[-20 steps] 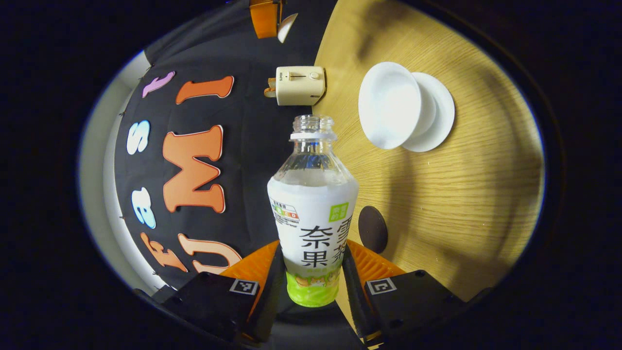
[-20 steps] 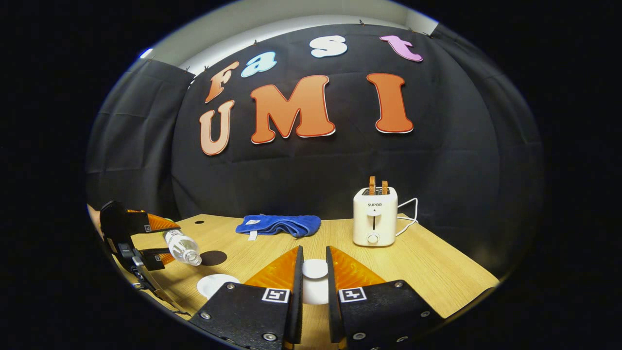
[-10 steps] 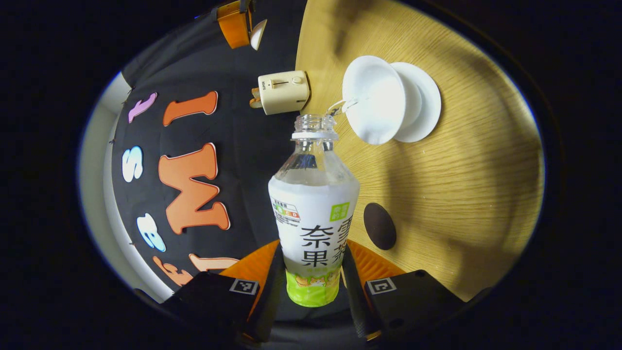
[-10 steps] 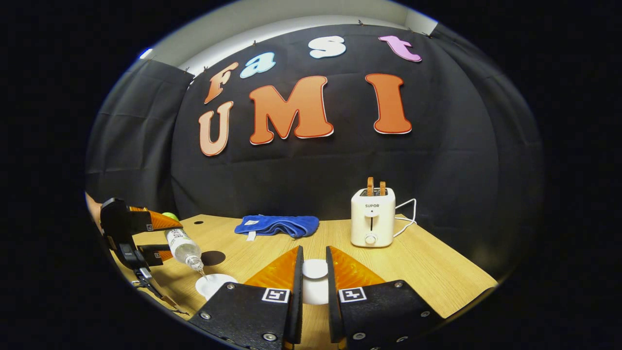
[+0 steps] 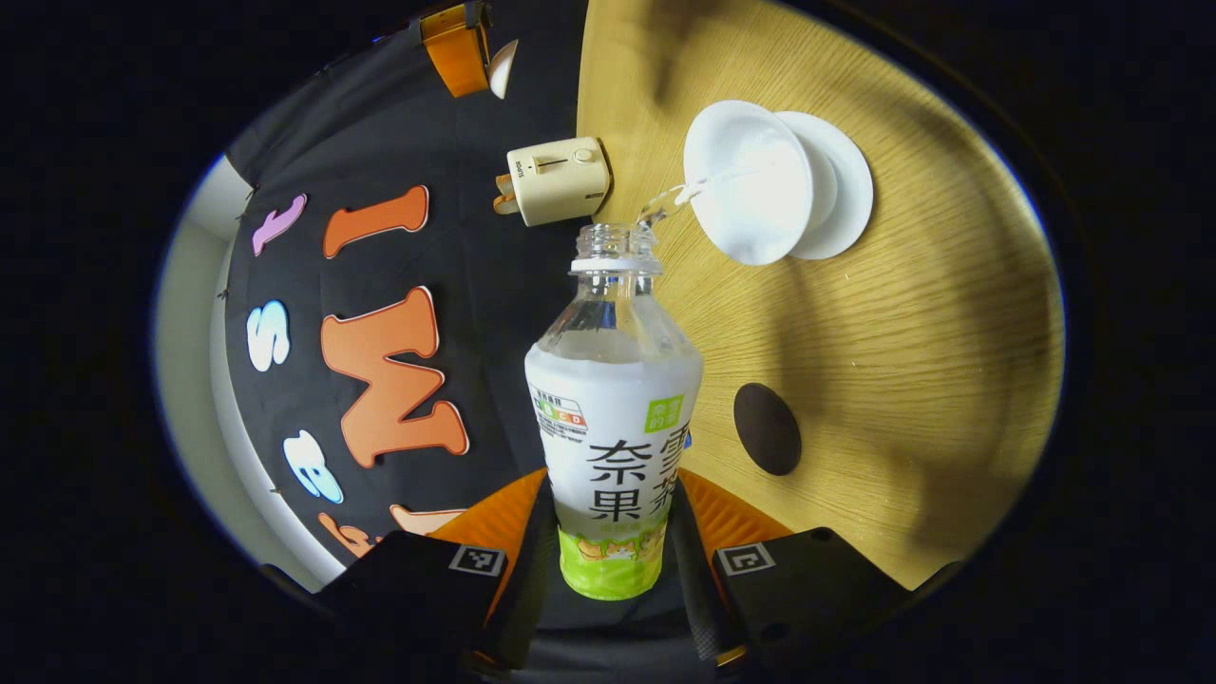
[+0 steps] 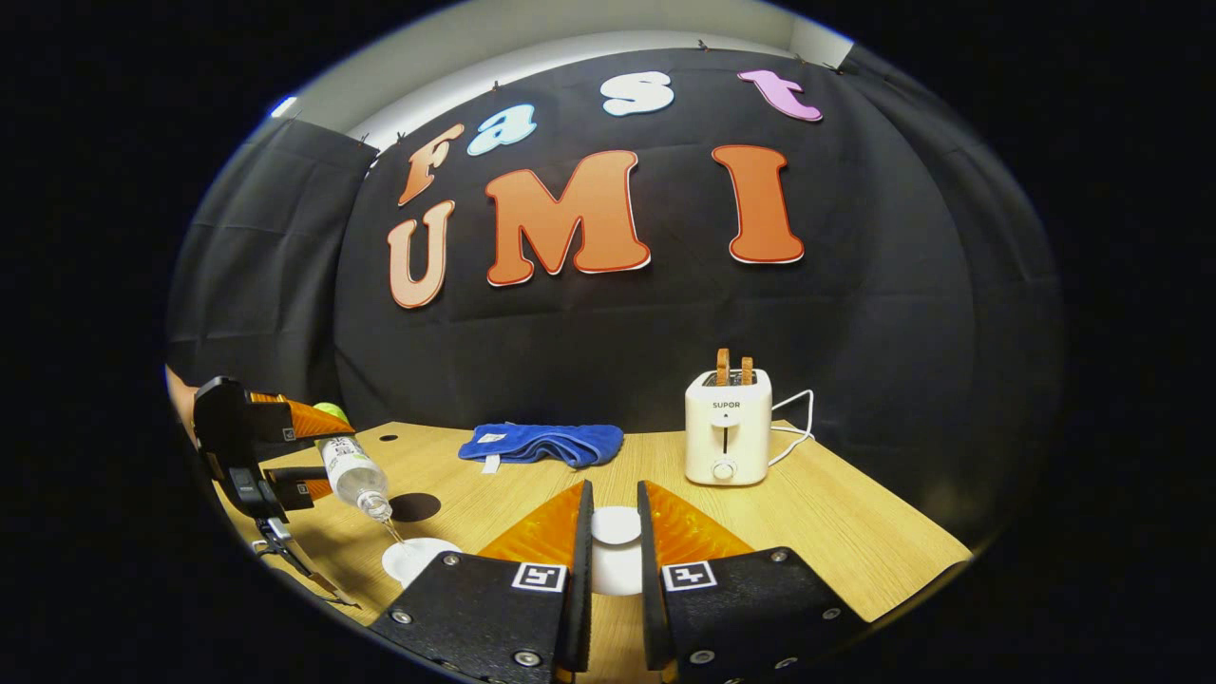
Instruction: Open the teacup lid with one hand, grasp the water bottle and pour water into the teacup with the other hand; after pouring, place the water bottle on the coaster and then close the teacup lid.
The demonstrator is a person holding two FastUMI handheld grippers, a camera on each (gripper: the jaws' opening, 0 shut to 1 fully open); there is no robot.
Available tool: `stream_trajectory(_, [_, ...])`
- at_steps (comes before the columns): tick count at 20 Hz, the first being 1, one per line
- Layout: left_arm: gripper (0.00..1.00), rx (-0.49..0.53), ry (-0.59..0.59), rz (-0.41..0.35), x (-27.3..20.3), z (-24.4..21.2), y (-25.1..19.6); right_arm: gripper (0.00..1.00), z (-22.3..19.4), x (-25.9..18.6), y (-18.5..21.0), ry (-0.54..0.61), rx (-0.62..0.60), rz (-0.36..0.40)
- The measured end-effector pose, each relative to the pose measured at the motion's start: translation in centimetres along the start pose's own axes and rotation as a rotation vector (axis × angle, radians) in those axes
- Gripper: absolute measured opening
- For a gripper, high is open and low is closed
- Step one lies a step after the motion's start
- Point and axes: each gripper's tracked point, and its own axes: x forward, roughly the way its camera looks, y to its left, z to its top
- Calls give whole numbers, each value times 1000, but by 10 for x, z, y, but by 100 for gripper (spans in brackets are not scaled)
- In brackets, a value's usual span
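My left gripper (image 5: 613, 499) is shut on a clear water bottle (image 5: 613, 418) with a white and green label and no cap. The bottle is tilted, and a thin stream of water runs from its mouth into the white teacup (image 5: 750, 180), which stands on a white saucer (image 5: 850, 190). A dark round coaster (image 5: 768, 429) lies on the table nearer to me. My right gripper (image 6: 615, 503) is shut on the white teacup lid (image 6: 616, 525) and holds it above the table. In the right gripper view, the left gripper (image 6: 328, 461) tips the bottle (image 6: 353, 475) over the teacup (image 6: 418, 559), beside the coaster (image 6: 415, 506).
A cream toaster (image 6: 725, 439) with two slices in it stands at the back of the wooden table (image 6: 836, 532), its cord trailing right. A folded blue towel (image 6: 541, 443) lies at the back centre. The toaster (image 5: 558, 180) is also beyond the bottle's mouth.
The left gripper has tipped the bottle further over the teacup, and water now streams into it. The right gripper has stayed still with the lid.
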Motion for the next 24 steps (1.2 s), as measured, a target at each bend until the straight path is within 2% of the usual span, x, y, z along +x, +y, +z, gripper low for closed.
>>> stream_trajectory(1, [64, 6, 0, 4, 0, -1, 3, 23, 0, 0, 0, 0, -1, -1])
stream_trajectory(2, [66, 10, 0, 8, 0, -3, 9, 23, 0, -1, 1, 1, -1, 2])
stream_trajectory(3, [64, 17, 2, 12, 0, -4, 12, 23, 1, -1, 1, -1, 0, 2])
stream_trajectory(4, [66, 24, 1, 19, -1, -4, 14, 23, 2, -1, 1, -2, 0, 3])
stream_trajectory(6, [64, 42, 1, 30, -2, -5, 19, 23, 3, -1, 1, -4, 0, 4])
stream_trajectory(7, [66, 48, 1, 34, -2, -4, 22, 23, 3, -1, 1, -4, -1, 5])
stream_trajectory(12, [65, 96, -2, 59, -6, -1, 30, 23, 6, -3, 3, -9, 0, 10])
stream_trajectory(19, [65, 138, 1, 67, -6, -1, 35, 23, 15, -8, 8, -27, -2, 26])
stream_trajectory(20, [68, 143, 2, 67, -5, -2, 36, 23, 17, -9, 7, -31, -9, 23])
stream_trajectory(21, [65, 150, 1, 66, -6, -1, 36, 23, 17, -9, 6, -32, -14, 23])
stream_trajectory(24, [65, 191, 2, 53, -4, 1, 37, 23, 19, -10, 10, -30, -7, 31])
